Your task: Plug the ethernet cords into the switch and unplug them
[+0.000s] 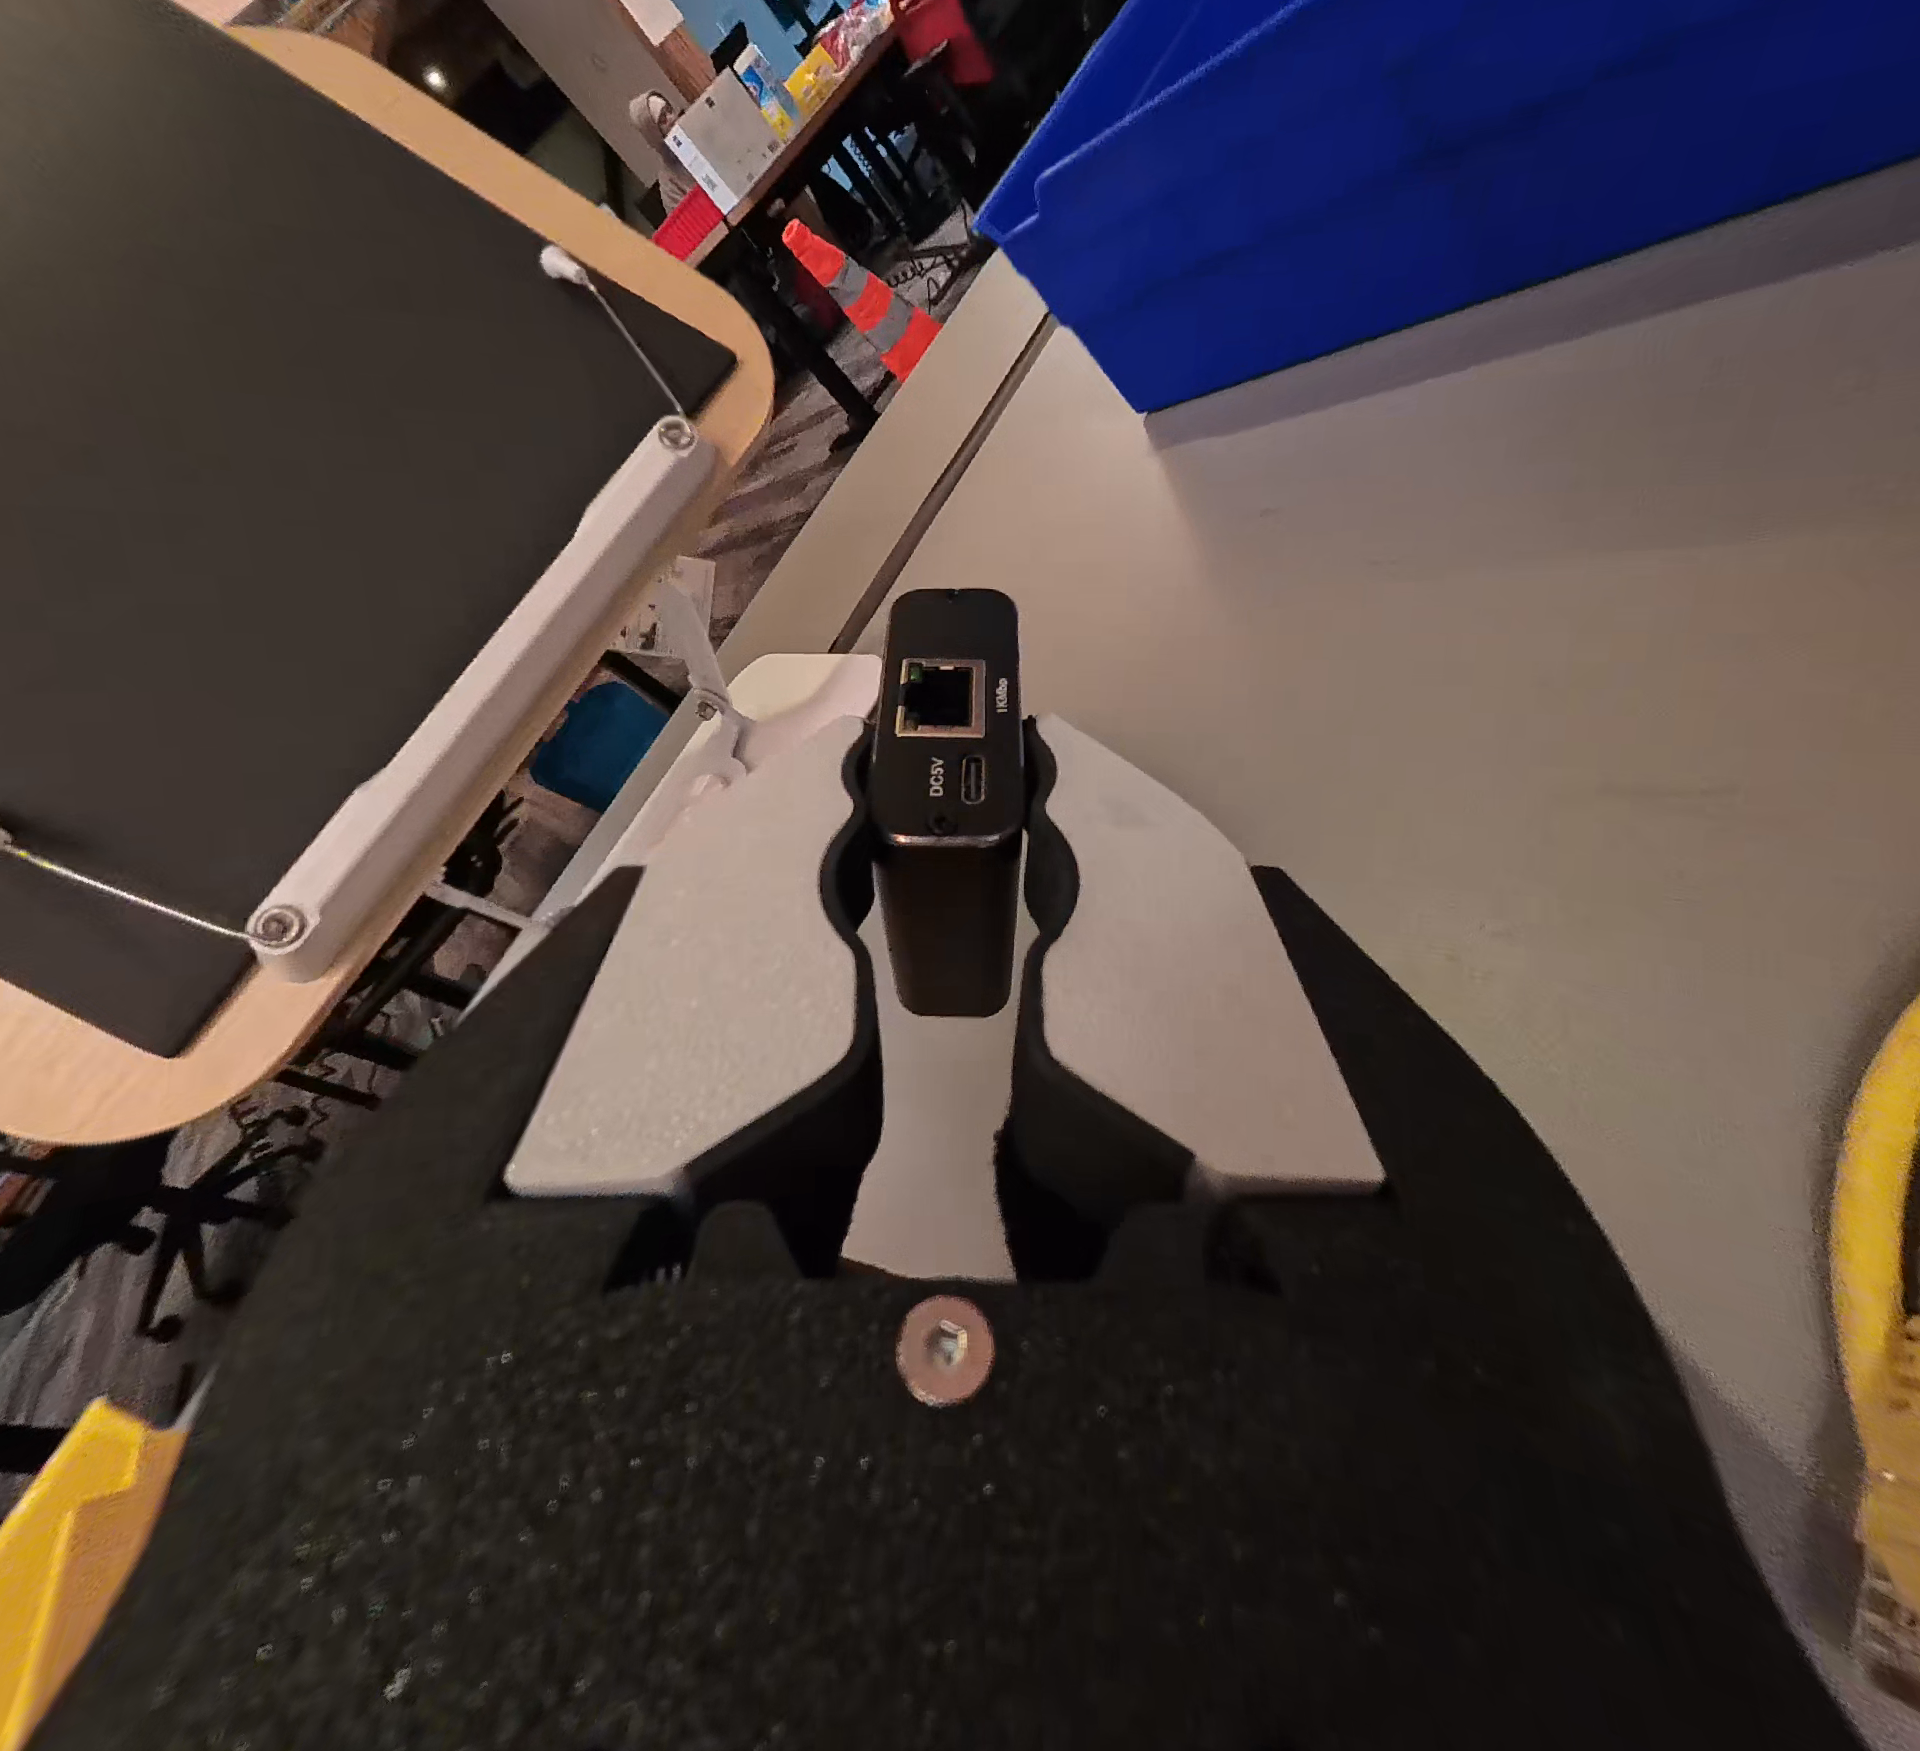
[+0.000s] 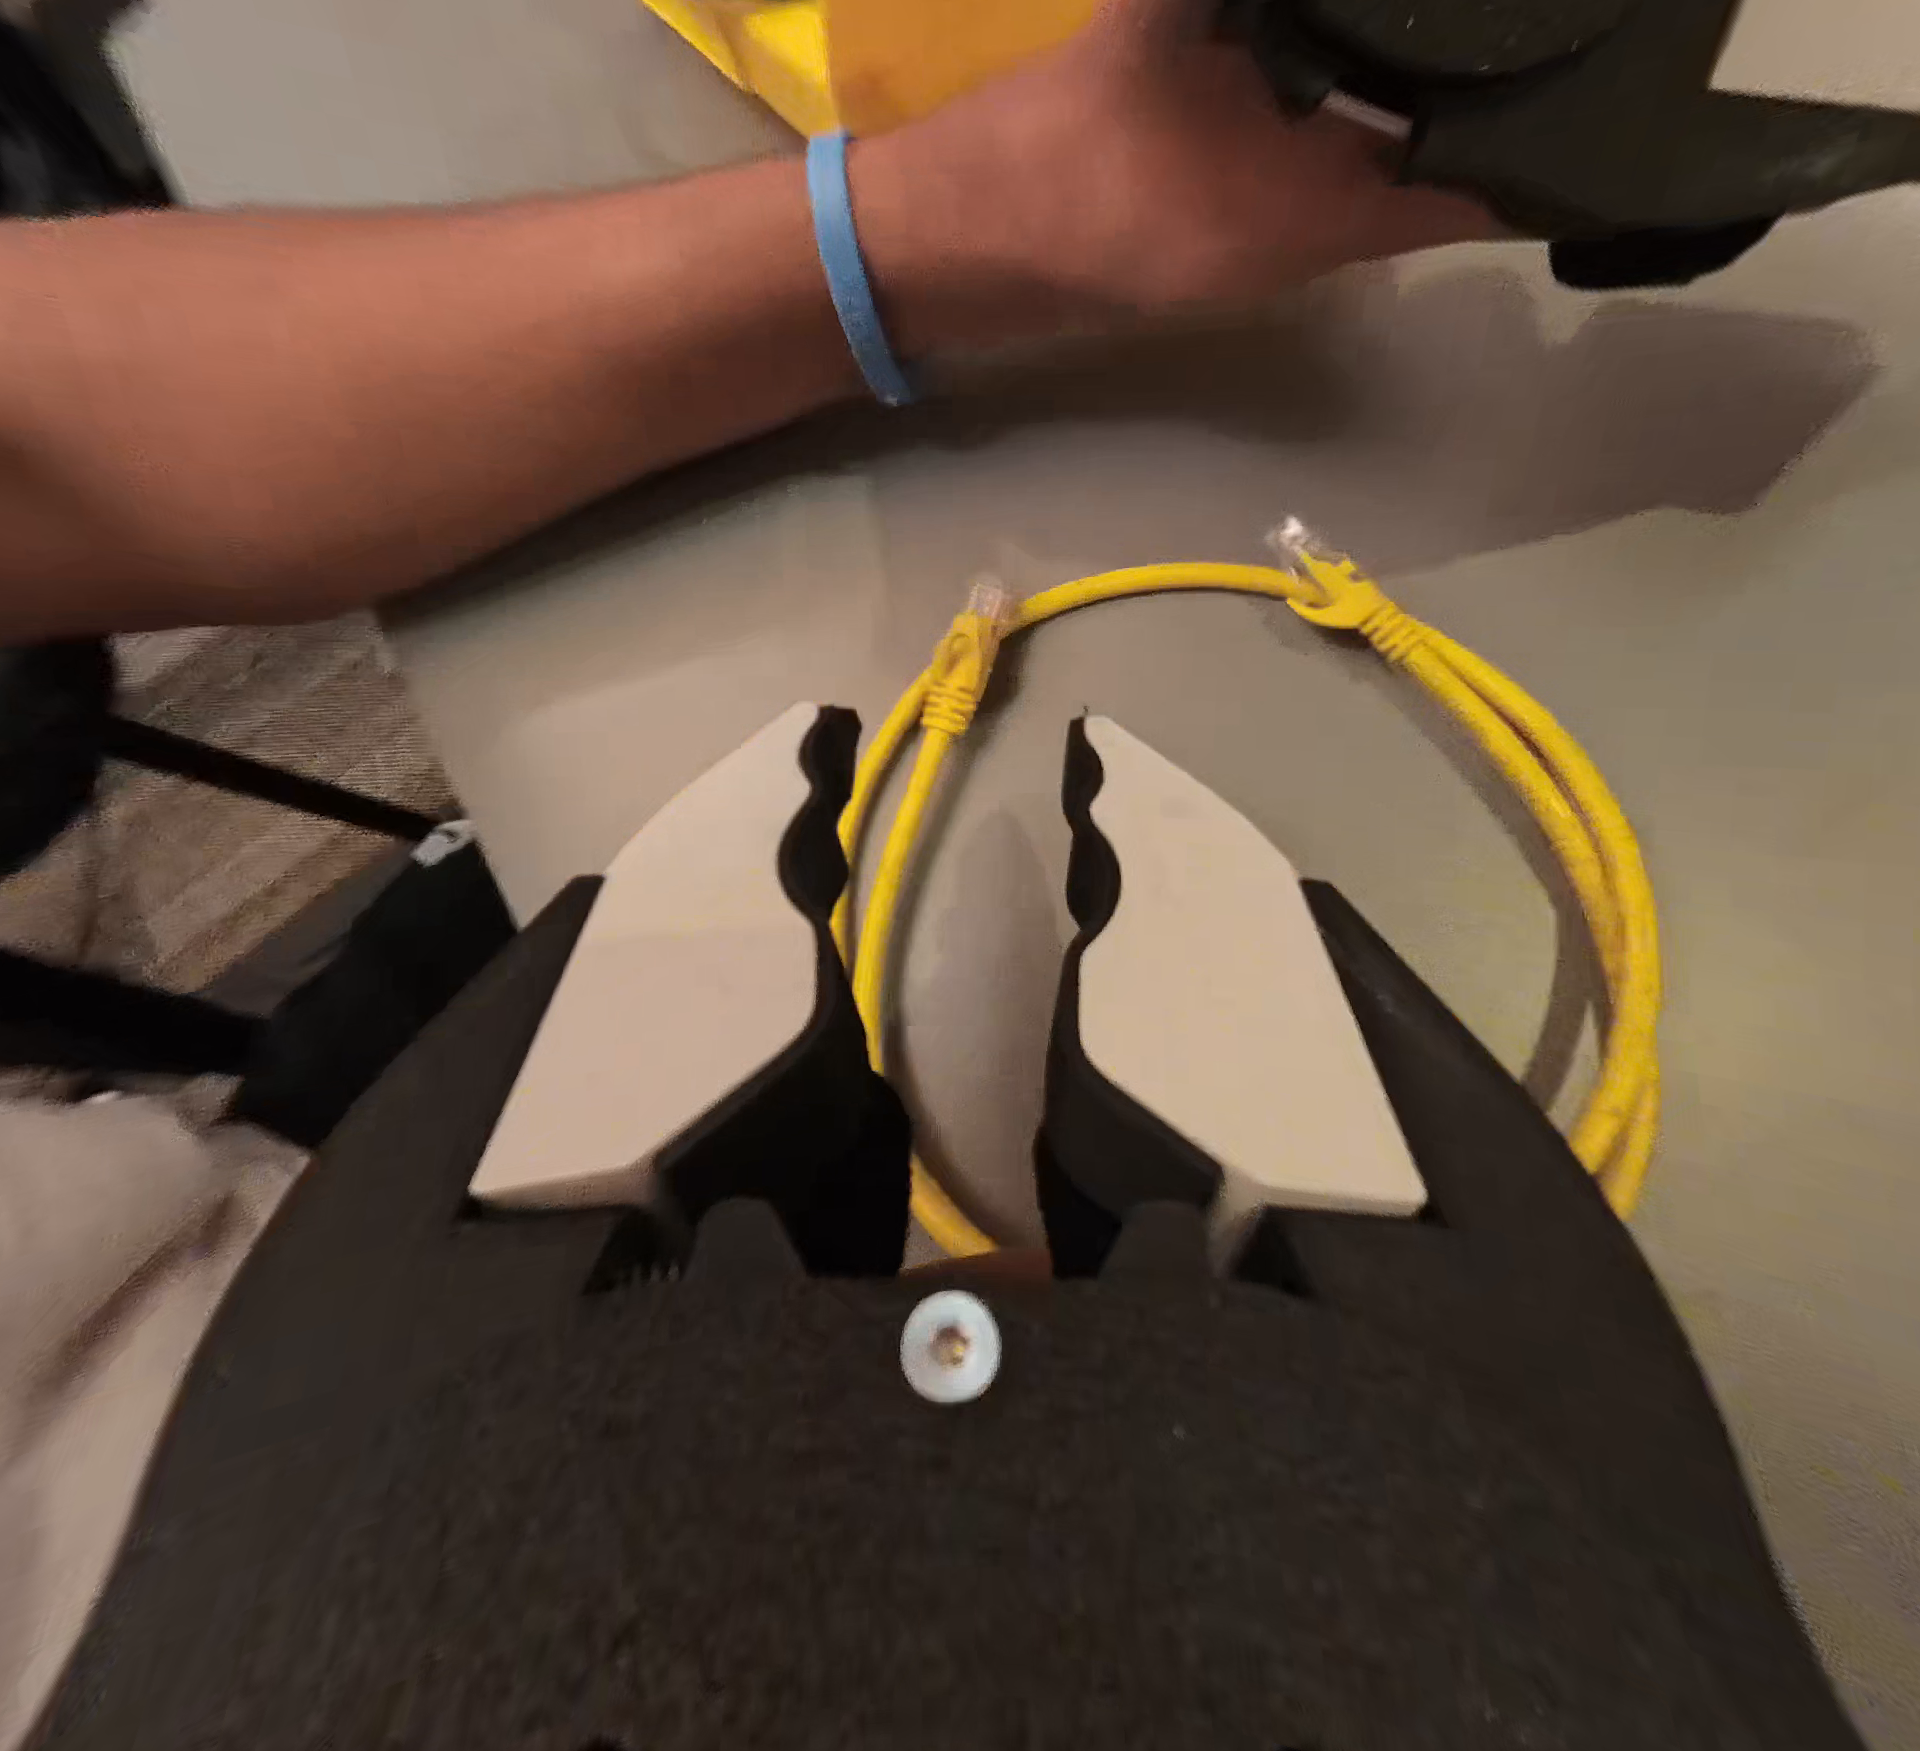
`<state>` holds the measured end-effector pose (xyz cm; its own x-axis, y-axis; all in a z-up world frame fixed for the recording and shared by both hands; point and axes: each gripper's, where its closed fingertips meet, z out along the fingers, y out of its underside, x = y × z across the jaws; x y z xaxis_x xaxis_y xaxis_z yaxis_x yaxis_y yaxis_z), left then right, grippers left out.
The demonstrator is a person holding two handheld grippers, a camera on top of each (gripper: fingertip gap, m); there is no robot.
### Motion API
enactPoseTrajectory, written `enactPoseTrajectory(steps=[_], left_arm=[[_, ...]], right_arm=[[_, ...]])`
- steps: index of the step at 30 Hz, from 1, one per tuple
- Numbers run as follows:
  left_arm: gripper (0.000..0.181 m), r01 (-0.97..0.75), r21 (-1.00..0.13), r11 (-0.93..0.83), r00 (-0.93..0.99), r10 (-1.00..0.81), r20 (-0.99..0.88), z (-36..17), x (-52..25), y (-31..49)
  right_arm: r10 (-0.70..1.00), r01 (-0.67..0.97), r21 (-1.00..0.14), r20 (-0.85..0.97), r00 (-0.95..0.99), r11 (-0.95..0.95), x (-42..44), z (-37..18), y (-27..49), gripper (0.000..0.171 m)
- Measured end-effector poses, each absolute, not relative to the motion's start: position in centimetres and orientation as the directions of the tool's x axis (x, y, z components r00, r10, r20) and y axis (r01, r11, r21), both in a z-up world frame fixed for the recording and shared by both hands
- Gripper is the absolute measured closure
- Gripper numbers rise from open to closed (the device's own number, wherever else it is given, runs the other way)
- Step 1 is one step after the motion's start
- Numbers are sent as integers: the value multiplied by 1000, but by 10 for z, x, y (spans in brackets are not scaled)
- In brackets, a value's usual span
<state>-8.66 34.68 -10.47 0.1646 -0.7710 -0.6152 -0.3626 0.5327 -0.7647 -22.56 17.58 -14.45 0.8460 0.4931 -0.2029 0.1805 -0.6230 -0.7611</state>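
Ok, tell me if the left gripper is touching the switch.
Touching. The left wrist view shows the left gripper shut on the black switch, both black fingers pressed against its sides, with the switch's port end sticking out past them.

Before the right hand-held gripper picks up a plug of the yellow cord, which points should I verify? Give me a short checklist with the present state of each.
1. Small black box-shaped switch is clamped in the left hand-held gripper: ok.
2. Its square ethernet port is empty and faces the camera: ok.
3. Right hand-held gripper is open, holding nothing: ok.
4. Coiled yellow ethernet cord lies loose on the grey table, and its near clear plug is reachable just ahead of the fingertips: ok.
5. Plug latch is intact: cannot tell, picture blurred.
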Motion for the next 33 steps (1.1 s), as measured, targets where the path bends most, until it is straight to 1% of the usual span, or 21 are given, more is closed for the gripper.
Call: enactPoseTrajectory(steps=[3, 7, 9, 10, 14, 18, 23, 25, 28, 33], left_arm=[[157, -337, -783, 523, 130, -798, -589, -107, -88, 341], [157, -333, -785, 522, 99, -809, -579, -113, -93, 333], [157, -322, -786, 527, 97, -808, -581, -111, -93, 329], [157, -316, -789, 527, 98, -809, -579, -110, -92, 329], [157, -333, -770, 544, 89, -795, -600, -116, -94, 330], [157, -327, -740, 587, 77, -764, -640, -114, -94, 326], [156, -332, -645, 688, 72, -664, -745, -104, -96, 317], [157, -333, -603, 725, 72, -618, -783, -99, -96, 312], [156, -359, -526, 771, 85, -534, -841, -93, -95, 305], [156, -440, -357, 824, 38, -380, -924, -96, -92, 297]], right_arm=[[465, 241, -735, -112, 878, -633, -237, -165, 178, 138], [441, 263, -685, -96, 892, -680, -243, -185, 178, 143], [442, 286, -667, -72, 894, -688, -242, -193, 177, 153], [445, 287, -675, -68, 893, -680, -243, -194, 177, 162], [478, 303, -705, -59, 876, -642, -239, -184, 175, 165], [505, 305, -726, -66, 861, -616, -216, -156, 168, 165], [432, 293, -731, -2, 902, -616, -152, -103, 174, 165], [390, 294, -716, 33, 920, -633, -125, -93, 183, 165], [353, 267, -690, 18, 935, -673, -101, -92, 196, 165], [316, 246, -642, 6, 949, -726, -89, -105, 212, 165]])
